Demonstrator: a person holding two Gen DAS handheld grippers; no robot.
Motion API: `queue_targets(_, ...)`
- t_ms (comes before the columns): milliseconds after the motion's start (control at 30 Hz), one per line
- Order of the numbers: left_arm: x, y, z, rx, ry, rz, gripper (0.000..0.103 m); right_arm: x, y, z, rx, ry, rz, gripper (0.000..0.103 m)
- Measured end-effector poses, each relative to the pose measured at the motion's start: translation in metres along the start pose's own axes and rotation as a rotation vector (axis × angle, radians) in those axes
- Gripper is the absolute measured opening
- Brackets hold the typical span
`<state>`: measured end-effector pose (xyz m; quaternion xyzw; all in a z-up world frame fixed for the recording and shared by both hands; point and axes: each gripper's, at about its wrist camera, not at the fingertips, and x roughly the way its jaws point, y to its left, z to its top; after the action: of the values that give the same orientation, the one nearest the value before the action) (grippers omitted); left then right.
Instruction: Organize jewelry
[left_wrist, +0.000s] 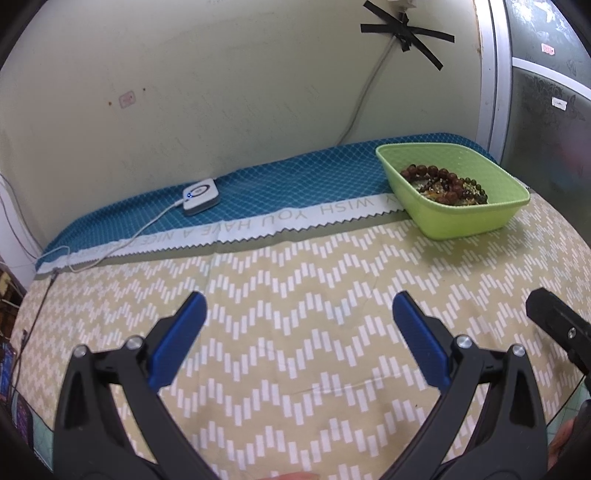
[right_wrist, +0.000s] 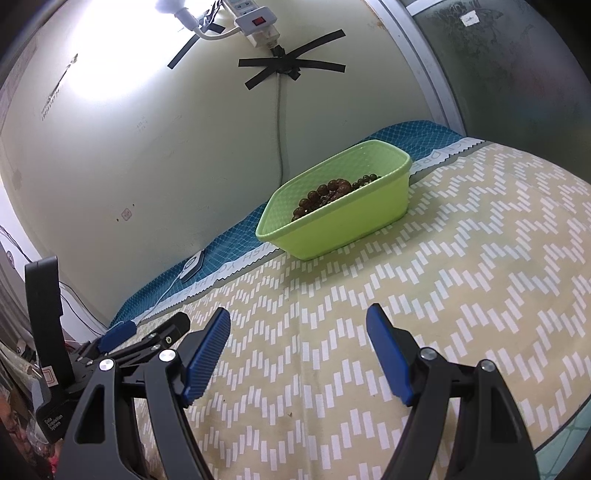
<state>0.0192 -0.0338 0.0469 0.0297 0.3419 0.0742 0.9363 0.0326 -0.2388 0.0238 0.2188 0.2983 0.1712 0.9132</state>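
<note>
Left gripper (left_wrist: 299, 306) and right gripper (right_wrist: 298, 321) both spread wide, holding nothing; risk of snagging tangled brown bead strands (left_wrist: 439, 181) in lime-green plastic basket (left_wrist: 469, 221), dragging 2 out together

A lime-green basket (left_wrist: 465, 221) is filled with dark brown and green beads (left_wrist: 443, 182). Beneath the basket, a beige cloth (left_wrist: 295, 295) patterned with white zigzag dashes is seen; behind the basket, a teal cloth (left_wrist: 295, 177) latticed in white.
</note>
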Motion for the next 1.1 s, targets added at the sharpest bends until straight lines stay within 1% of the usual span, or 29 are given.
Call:
queue_targets(100,0.004,0.002,-0.001,-0.012,0.016,0.012,0.097,-0.002,-0.003,0.0,0.015,-0.01,0.016,0.052)
queue_targets(200,0.006,0.006,0.0,-0.032,0.024,-0.003,0.097,0.0,-0.004,0.001,0.021,0.002,0.025,0.052)
queue_targets(300,0.004,0.01,0.001,-0.047,0.018,-0.008,0.097,0.002,-0.003,0.001,0.018,0.012,0.027,0.052)
queue_targets(500,-0.006,0.011,0.001,-0.057,-0.01,-0.032,0.097,0.003,-0.005,0.002,0.028,0.007,0.027,0.052)
queue_targets(600,-0.009,0.008,0.001,-0.04,-0.022,-0.009,0.097,0.003,-0.006,0.002,0.031,0.009,0.028,0.052)
queue_targets(1100,-0.007,0.01,0.001,-0.072,-0.006,-0.037,0.097,0.005,-0.006,0.002,0.026,0.015,0.029,0.052)
